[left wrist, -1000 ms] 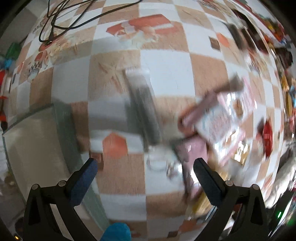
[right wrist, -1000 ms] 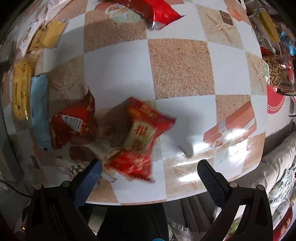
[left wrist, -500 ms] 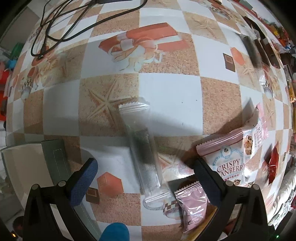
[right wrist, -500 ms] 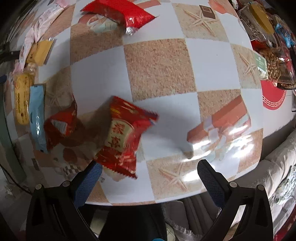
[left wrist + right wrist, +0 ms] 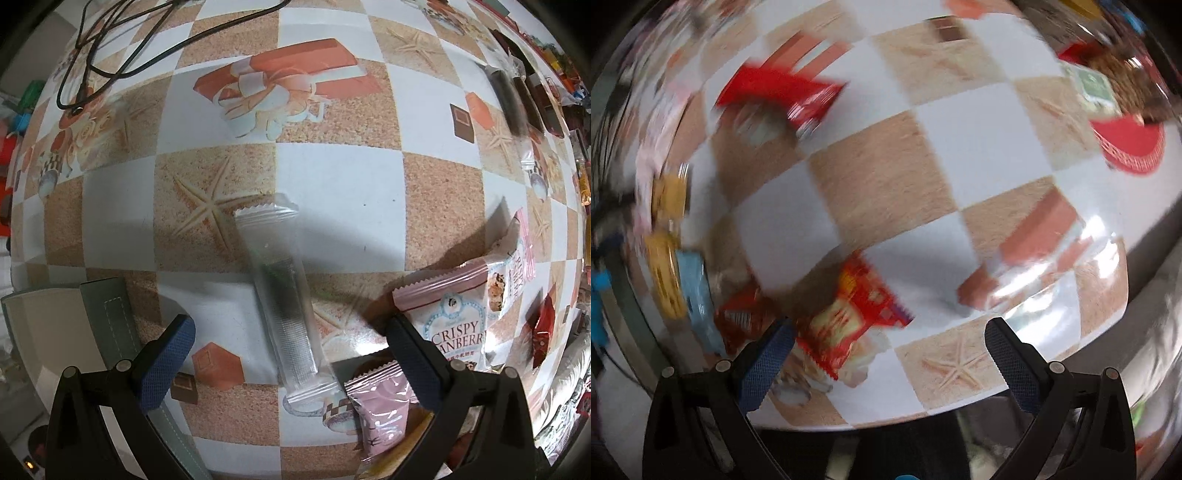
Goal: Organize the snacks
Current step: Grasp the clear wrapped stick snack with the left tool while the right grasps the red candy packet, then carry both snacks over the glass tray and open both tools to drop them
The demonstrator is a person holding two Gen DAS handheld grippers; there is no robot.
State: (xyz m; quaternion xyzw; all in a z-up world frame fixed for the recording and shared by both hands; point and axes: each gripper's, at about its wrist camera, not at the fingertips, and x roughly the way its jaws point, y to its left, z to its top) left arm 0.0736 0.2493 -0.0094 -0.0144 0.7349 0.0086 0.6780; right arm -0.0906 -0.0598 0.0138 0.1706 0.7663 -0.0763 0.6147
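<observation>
My left gripper (image 5: 291, 332) is open and empty, low over a long clear-wrapped snack bar (image 5: 284, 295) that lies between its fingers on the checkered tablecloth. A pink Crispy Cranberry pack (image 5: 465, 317) and a small pink packet (image 5: 380, 406) lie by the right finger. My right gripper (image 5: 886, 339) is open and empty above the table's near edge. A red and yellow snack packet (image 5: 849, 325) lies by its left finger. The right wrist view is blurred.
Black cables (image 5: 122, 44) lie at the far left. A grey chair back (image 5: 107, 317) stands at the table's left edge. Dark bars (image 5: 517, 99) lie far right. A long red packet (image 5: 783, 92), yellow and blue packets (image 5: 679, 280), a red plate (image 5: 1130, 144) are around.
The left gripper has moved left and settled over the clear bar. The right gripper is sweeping fast: the red and yellow packet now sits lower, near its left finger.
</observation>
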